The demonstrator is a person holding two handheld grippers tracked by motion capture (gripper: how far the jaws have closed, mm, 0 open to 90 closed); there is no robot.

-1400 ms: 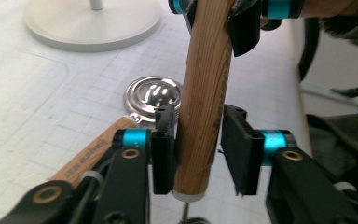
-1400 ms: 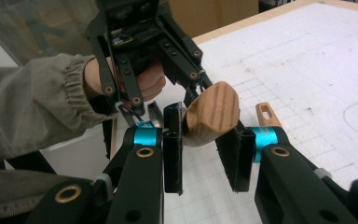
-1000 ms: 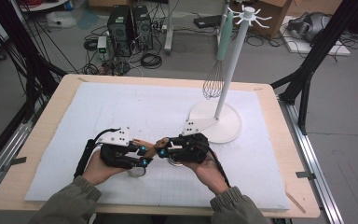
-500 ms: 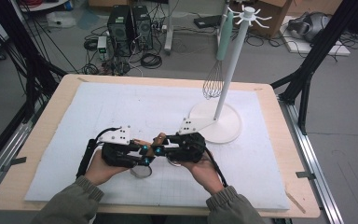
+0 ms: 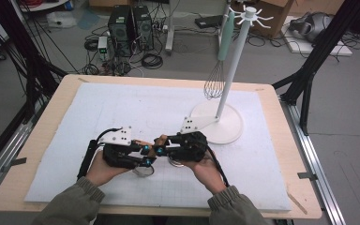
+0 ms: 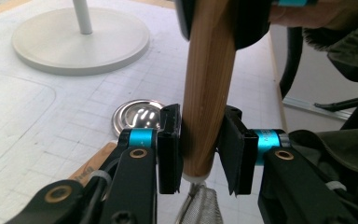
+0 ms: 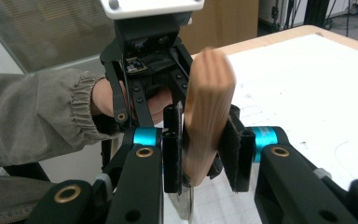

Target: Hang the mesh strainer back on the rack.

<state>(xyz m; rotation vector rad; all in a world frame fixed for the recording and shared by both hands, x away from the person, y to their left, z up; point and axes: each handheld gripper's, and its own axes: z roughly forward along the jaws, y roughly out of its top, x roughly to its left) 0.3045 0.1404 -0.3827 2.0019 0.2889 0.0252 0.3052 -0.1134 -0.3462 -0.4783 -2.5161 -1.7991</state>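
A wooden handle with wire mesh at its end is held between both grippers, low over the white mat. In the left gripper view my left gripper is shut on the handle near the mesh end; its jaws have just been opening slightly with the handle between them. The right gripper's dark jaws clamp the same handle farther up. In the right gripper view my right gripper is shut on the handle, and its jaws have just been closing on it. From above, left gripper and right gripper meet tip to tip.
A white stand with a round base rises at the mat's right, and a teal-handled whisk hangs from it. A shiny round metal piece lies on the mat beneath the grippers. A brown strip lies beside my left jaw.
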